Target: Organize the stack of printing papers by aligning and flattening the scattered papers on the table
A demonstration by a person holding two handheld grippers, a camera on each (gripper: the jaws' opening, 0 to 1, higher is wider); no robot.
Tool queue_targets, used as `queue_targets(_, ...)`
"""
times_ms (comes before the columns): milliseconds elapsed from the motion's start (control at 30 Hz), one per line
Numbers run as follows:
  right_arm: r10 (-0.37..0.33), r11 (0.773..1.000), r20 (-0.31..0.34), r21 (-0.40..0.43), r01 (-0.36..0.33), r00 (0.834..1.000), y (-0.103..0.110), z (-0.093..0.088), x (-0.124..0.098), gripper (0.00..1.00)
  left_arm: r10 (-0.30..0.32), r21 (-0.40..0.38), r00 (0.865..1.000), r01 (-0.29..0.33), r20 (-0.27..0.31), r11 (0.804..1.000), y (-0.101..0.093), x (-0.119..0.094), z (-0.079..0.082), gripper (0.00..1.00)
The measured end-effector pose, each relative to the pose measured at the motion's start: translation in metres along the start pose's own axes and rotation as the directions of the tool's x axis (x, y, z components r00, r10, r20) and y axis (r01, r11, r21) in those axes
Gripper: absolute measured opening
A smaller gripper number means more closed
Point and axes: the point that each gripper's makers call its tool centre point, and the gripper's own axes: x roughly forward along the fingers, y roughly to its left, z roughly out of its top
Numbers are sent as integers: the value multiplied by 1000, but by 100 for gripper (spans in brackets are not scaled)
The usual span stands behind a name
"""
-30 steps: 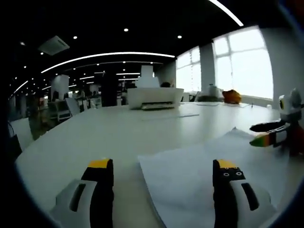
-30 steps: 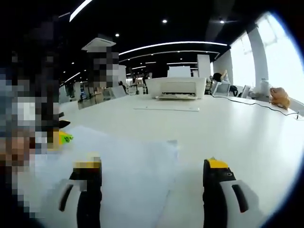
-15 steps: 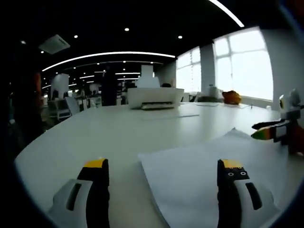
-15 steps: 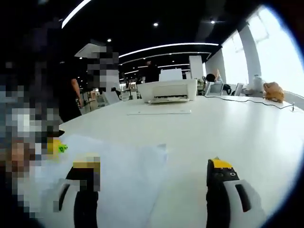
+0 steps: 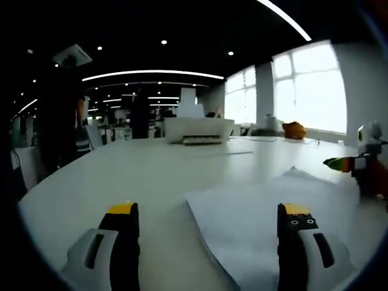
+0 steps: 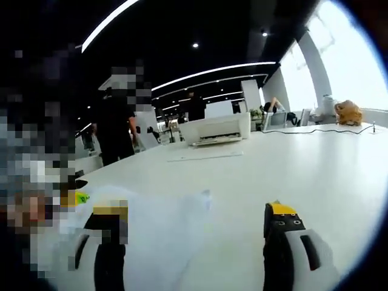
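Looking along the left gripper (image 5: pixel 206 242), its two black, yellow-tipped jaws are seen spread wide with nothing held between them. The loose stack of white printing paper (image 5: pixel 273 209) lies flat on the white table (image 5: pixel 133 176), ahead and to the right, its near-left corner falling between the jaws and its right jaw standing over the sheets. At the far right edge the other gripper's tip (image 5: pixel 348 163) is seen above the stack's far side. A white printer (image 5: pixel 199 128) stands at the far end.

In the right gripper view, the right gripper (image 6: pixel 194 242) is likewise open and empty. Here the stack (image 6: pixel 157 224) spreads ahead and to the left, the left jaw over it, the right jaw over bare table. The paper is thus judged bracketed between both tools, each held low and roughly level.
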Motion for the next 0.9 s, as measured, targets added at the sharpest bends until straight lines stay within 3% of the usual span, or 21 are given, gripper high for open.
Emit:
queue_targets(233,22,1000,7,20,-22,1000,3,0,-16,90,-3,-8,1000,3,17,1000,2,-16,2,97)
queue_targets(533,24,1000,8,-14,-24,1000,5,-2,-39,90,-13,-25,999,14,29,1000,4,-40,3,97)
queue_targets(700,26,1000,-4,-3,-26,1000,5,-3,-53,90,-12,8,1000,12,15,1000,5,-53,-1,97)
queue_targets(900,38,999,10,-12,-38,999,11,7,-73,90,-23,11,1000,23,10,1000,1,-67,0,97)
